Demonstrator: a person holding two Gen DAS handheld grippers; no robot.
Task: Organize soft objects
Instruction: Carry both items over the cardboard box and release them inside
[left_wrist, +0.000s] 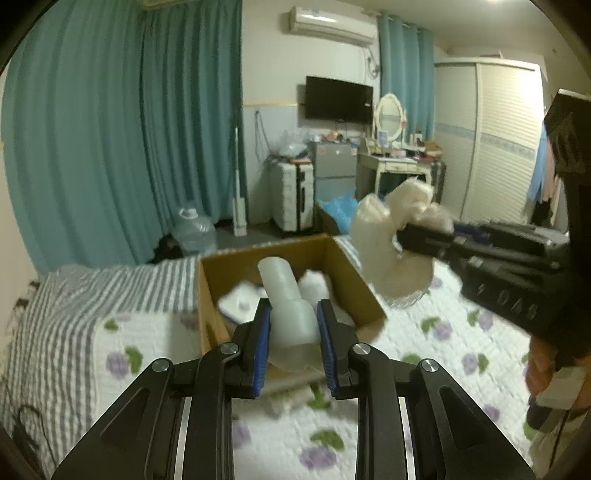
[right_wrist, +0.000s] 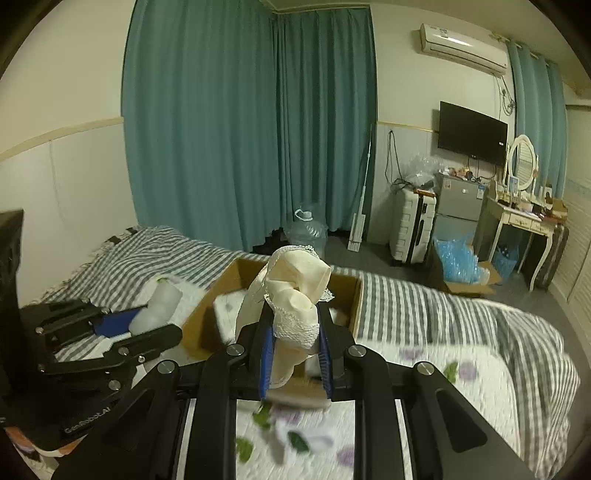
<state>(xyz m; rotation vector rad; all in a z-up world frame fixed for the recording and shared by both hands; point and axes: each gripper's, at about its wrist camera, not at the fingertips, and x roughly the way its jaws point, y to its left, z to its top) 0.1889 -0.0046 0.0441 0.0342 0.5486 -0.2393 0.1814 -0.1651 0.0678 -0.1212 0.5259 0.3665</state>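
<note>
Left hand-held gripper (left_wrist: 293, 325) is gripping a white tube (left_wrist: 286, 295) over the box (left_wrist: 354, 273); right hand-held gripper (right_wrist: 295, 332) is clamping lace cloth (right_wrist: 295, 291).

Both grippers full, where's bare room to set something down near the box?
Free: floral quilt right of the cardboard box, and striped blanket on its left. Crowded: the box interior holds white items, with the left gripper and right gripper hovering nearby.

Both my wrist cameras sit close above the bed (left_wrist: 461, 325)

Each faces the cardboard box (left_wrist: 354, 280) and the far curtained wall (right_wrist: 236, 122); both show them
</note>
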